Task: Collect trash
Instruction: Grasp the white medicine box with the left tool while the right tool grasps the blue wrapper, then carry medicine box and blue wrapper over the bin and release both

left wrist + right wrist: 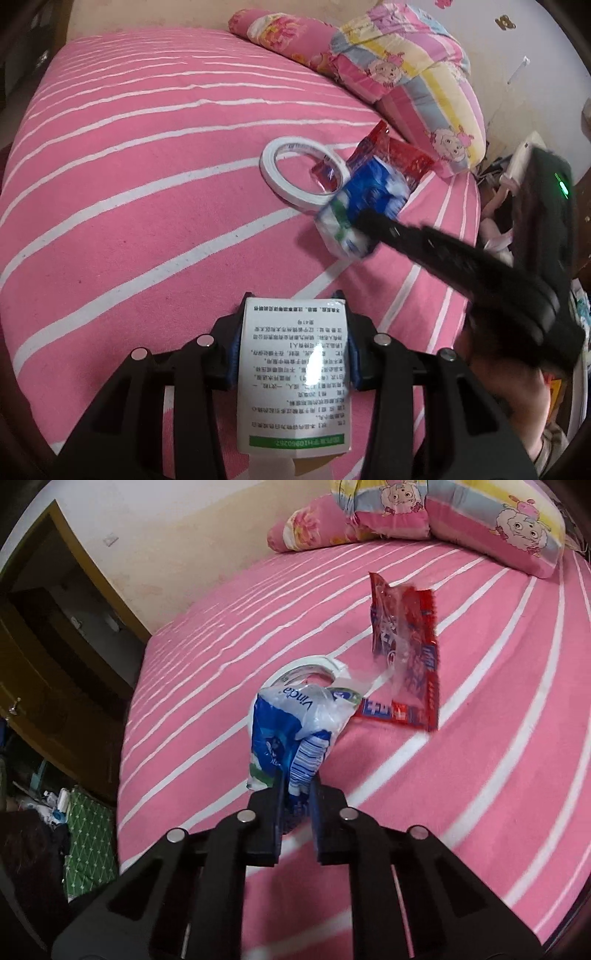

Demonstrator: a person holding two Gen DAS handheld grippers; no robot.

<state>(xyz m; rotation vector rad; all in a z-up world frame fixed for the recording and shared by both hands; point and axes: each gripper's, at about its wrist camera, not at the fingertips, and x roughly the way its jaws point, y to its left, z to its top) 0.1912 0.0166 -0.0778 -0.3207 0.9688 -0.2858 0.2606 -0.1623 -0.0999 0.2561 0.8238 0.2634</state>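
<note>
The bed [147,184], under a pink sheet with white stripes, fills both views. Pillows [424,85] in pink, yellow and blue cartoon-sheep print lie at its head, toward 1 o'clock in the left wrist view and 12 to 1 o'clock in the right wrist view [461,513]. A brown door [55,672] stands at 9 o'clock in the right wrist view, with a green patterned thing [88,845] low at 8 o'clock beside clutter too small to name.

The left tongs [293,314] sit at 6 o'clock of their own view, closed onto a white box [293,373] printed with small text and a green band; the box stands lengthwise between the two fingers. The right tongs [297,794] are pinching a blue-and-white plastic bag [284,738] marked Vinda by its lower end, and the bag rises crumpled above the fingertips. In the left wrist view the same bag [365,206] shows at 2 o'clock, blurred, with the right tongs' black arm reaching in from 3 o'clock.

A red wrapper [406,646] lies on the sheet at 1 o'clock of the bag, one end tilted up, partly clear. A white tape roll [295,170] lies flat just beside the bag, at its 10 o'clock in the left wrist view; in the right wrist view it [314,664] peeks out behind the bag. A small red piece [325,173] shows through the roll's ring.
</note>
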